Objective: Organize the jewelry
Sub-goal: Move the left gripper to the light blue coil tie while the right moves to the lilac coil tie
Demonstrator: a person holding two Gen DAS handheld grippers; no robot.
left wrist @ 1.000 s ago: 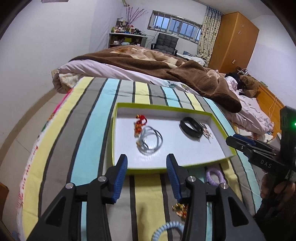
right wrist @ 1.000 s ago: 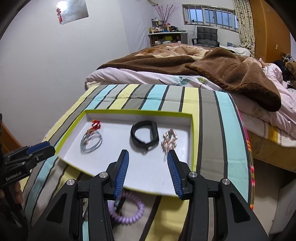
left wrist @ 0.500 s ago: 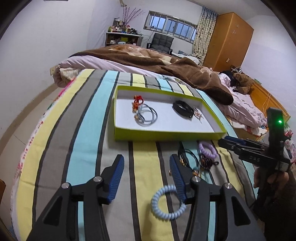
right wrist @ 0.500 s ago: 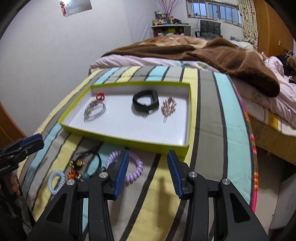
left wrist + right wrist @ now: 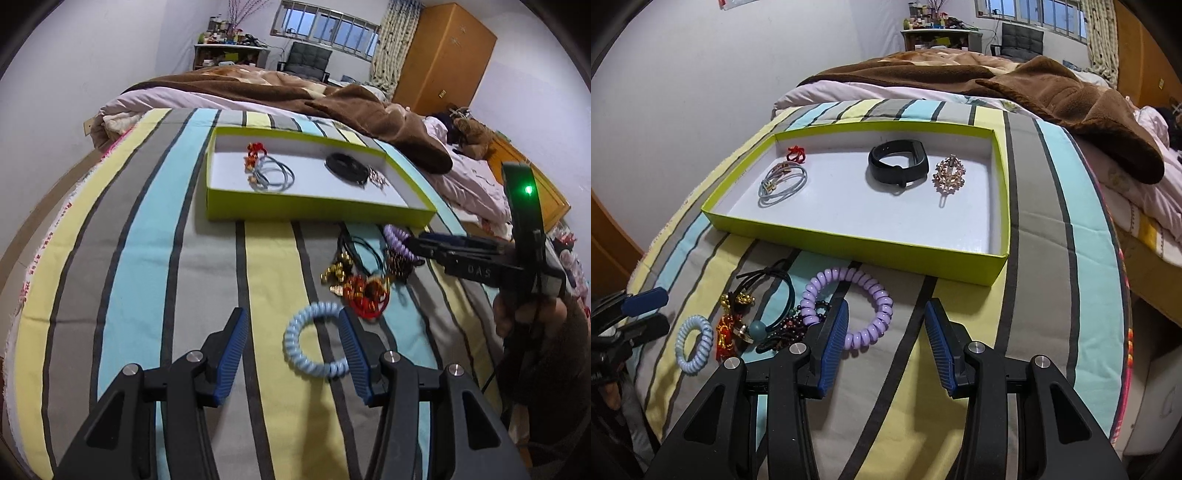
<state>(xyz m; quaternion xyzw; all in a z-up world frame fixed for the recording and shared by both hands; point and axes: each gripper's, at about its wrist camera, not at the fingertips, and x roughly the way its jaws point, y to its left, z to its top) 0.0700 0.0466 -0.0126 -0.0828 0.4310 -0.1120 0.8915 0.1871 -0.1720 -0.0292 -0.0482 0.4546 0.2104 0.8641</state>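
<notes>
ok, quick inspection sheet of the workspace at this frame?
Surface: striped bedspread.
Job's things: green tray holds black band, gold hair clip, grey hair ties, red charm; still loose in front of it are purple coil tie, blue coil tie, tangled cords and beads.
Clutter: nothing seen.
Grippers: left gripper open, blue coil partly between its fingers; right gripper open, empty.
Cables: nothing seen.
Surroundings: brown blanket, wardrobe.
</notes>
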